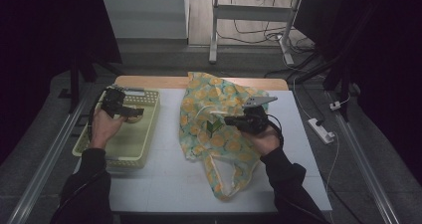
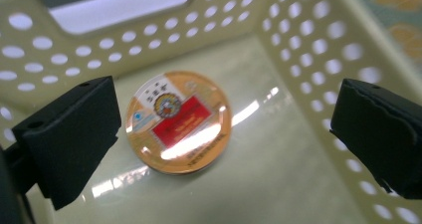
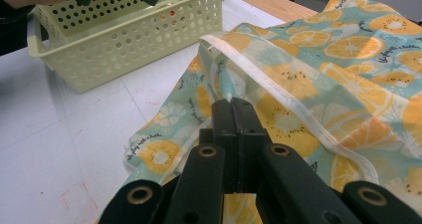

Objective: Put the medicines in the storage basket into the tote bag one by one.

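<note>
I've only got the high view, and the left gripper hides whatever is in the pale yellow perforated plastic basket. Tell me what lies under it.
Observer: A round orange tin with a red and white label lies flat on the floor of the pale yellow perforated plastic basket.
Operator: Report the left gripper's jaws.
Observer: The left gripper is open, its jaws on either side of the tin and not touching it.
Operator: Now the right gripper over the bag.
Observer: The right gripper is shut, its jaws pressed together at the white-trimmed rim of the orange-slice print fabric bag; I cannot tell if cloth is pinched.
</note>
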`<state>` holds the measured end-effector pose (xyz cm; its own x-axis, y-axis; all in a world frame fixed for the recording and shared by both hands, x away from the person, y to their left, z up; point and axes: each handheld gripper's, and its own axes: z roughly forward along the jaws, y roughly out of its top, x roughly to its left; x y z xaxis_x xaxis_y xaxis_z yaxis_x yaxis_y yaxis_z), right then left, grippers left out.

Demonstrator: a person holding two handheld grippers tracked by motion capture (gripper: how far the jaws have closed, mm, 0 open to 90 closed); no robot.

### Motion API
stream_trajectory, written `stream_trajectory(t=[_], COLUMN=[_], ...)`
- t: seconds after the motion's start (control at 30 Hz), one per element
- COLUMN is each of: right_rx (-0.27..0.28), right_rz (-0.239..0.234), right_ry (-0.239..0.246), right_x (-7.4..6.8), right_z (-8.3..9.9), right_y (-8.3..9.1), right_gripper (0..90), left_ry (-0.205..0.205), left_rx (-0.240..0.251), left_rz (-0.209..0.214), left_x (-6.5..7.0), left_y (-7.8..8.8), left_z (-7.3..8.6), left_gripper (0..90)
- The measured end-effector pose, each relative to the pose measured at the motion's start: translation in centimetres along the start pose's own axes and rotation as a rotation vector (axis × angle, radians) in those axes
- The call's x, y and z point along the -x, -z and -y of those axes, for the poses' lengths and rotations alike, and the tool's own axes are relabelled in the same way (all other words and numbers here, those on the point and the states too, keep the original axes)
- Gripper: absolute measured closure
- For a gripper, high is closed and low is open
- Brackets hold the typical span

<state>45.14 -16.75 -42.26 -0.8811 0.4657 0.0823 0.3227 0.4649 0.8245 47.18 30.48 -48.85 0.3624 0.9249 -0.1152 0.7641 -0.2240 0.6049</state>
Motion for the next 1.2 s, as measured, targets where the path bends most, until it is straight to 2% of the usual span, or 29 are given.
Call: stream_trajectory(t=[0.07,0.2,0.27,0.43,0.5,0.57,0.67,0.7,0.73,0.77,0.9,0.97,1.03,1.13,1.2], right_rx=[0.001,0.002,0.002,0.0,0.002,0.003,0.002,0.002,0.002,0.002,-0.001,-0.002,0.001,0.002,0.002], right_rz=[-0.002,-0.003,-0.004,-0.005,-0.006,-0.006,-0.008,-0.007,-0.007,-0.008,-0.009,-0.008,-0.009,-0.008,-0.008], right_ry=[-0.001,0.0,0.001,0.001,0.002,0.003,0.003,0.003,0.005,0.005,0.006,0.008,0.008,0.008,0.009], right_x=[0.0,0.0,0.0,0.0,0.0,0.0,0.0,-0.1,-0.1,-0.1,-0.1,-0.1,-0.1,-0.1,-0.1], right_z=[0.0,0.0,0.0,0.0,0.0,0.0,0.0,0.0,0.0,0.0,0.0,0.0,0.0,0.0,0.0], right_y=[0.0,0.0,0.1,0.0,0.0,0.0,0.0,0.0,0.0,0.0,0.0,0.0,0.0,0.0,0.0], right_gripper=[90.0,90.0,90.0,90.0,90.0,90.0,90.0,90.0,90.0,90.0,90.0,90.0,90.0,90.0,90.0], left_ry=[0.005,0.001,0.004,0.004,0.01,0.021,0.058,0.065,0.06,0.052,0.027,0.035,0.049,0.049,0.051], left_rx=[-0.018,-0.064,-0.082,-0.122,-0.137,-0.153,-0.165,-0.167,-0.17,-0.176,-0.22,-0.239,-0.248,-0.266,-0.271], left_rz=[0.015,-0.011,-0.001,-0.022,-0.014,-0.027,-0.041,-0.032,-0.025,-0.035,-0.08,-0.08,-0.087,-0.096,-0.082], left_x=[-0.3,-0.8,-1.0,-1.4,-1.6,-1.8,-2.1,-2.1,-2.1,-2.0,-1.5,-1.4,-1.3,-1.1,-1.0], left_y=[-0.5,-1.6,-2.2,-3.1,-3.5,-3.8,-4.3,-4.5,-4.5,-4.6,-4.8,-4.9,-4.8,-4.8,-4.7], left_z=[0.0,0.0,0.0,0.0,0.1,0.2,0.2,0.2,0.2,0.1,-0.1,-0.1,-0.2,-0.3,-0.4], left_gripper=[0.0,0.0,0.0,0.0,0.0,0.0,0.9,1.5,1.7,2.0,9.9,19.3,19.8,20.2,20.3])
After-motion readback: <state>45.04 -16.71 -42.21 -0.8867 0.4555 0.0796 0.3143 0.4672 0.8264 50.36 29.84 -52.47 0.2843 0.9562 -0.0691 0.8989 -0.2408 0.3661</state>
